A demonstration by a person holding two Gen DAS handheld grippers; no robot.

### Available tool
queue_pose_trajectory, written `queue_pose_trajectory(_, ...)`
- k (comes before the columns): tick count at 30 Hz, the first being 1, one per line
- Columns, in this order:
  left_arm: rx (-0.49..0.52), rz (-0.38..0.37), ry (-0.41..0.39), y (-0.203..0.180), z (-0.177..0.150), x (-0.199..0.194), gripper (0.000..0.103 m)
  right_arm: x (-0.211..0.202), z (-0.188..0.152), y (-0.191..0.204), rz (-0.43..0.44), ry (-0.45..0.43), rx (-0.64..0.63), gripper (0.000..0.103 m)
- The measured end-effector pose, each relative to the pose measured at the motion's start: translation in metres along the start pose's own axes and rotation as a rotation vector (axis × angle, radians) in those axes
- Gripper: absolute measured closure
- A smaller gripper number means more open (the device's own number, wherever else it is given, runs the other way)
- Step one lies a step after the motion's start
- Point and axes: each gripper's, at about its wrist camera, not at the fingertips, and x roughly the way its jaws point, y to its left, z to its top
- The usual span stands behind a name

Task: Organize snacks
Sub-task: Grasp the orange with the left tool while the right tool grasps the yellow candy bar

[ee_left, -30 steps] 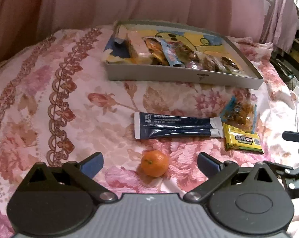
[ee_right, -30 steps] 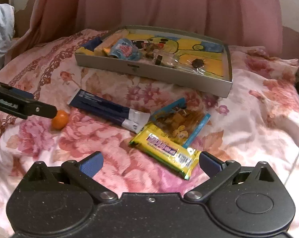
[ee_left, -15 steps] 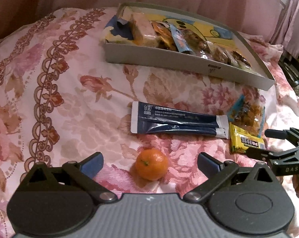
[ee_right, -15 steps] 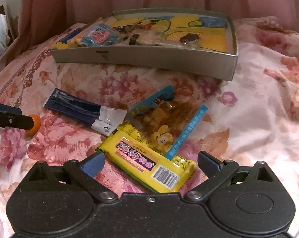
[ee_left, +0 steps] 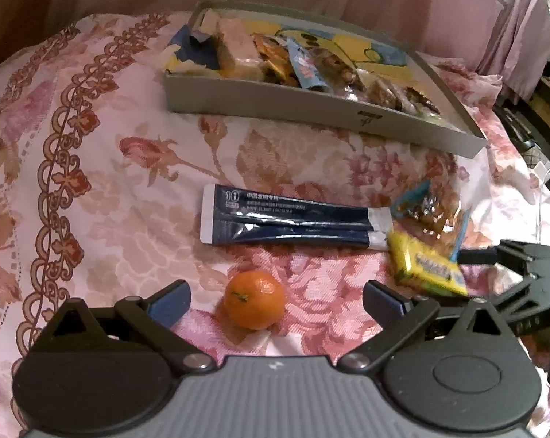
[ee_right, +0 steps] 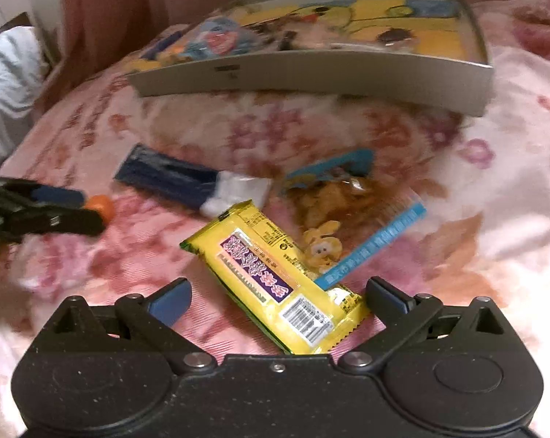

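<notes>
On a floral bedspread (ee_left: 103, 168), the left gripper (ee_left: 277, 297) stands wide open around a tangerine (ee_left: 254, 299), its fingers clear of the fruit, while the right gripper (ee_right: 278, 301), equally wide open and holding nothing, straddles the near end of a yellow bar (ee_right: 275, 277). Between the tangerine and the snack-filled box (ee_left: 322, 109) lies a navy pouch (ee_left: 293, 221); a clear snack bag (ee_right: 344, 204) overlaps the bar's far side.
</notes>
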Motion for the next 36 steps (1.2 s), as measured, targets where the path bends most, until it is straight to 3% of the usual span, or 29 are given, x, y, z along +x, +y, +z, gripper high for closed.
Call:
queue_pose_trajectory(8, -0.001, 0.018, -0.009, 0.001, -0.001, -0.001, 0.007, -0.005, -0.007, 0.044, 0.063, 0.063, -0.062, 0.007)
queue_pose_trajectory(14, 0.002, 0.025, -0.010, 0.001, -0.002, -0.001, 0.017, -0.009, -0.011, 0.064, 0.125, 0.050, -0.053, 0.016)
queue_pose_trajectory(22, -0.005, 0.026, 0.005, 0.001, -0.003, 0.000, 0.036, -0.001, -0.016, 0.079, 0.028, 0.015, -0.140, 0.035)
queue_pose_trajectory(29, -0.023, 0.034, 0.026, 0.004, -0.005, 0.003, 0.047, 0.002, -0.017, 0.086, -0.009, -0.016, -0.158, 0.041)
queue_pose_trajectory(34, -0.023, 0.053, 0.023, 0.005, -0.006, 0.003, 0.063, 0.004, -0.019, 0.098, -0.036, -0.032, -0.204, 0.047)
queue_pose_trajectory(36, -0.036, 0.055, 0.026, 0.007, -0.006, 0.004, 0.063, 0.006, -0.020, 0.103, -0.045, -0.025, -0.226, 0.047)
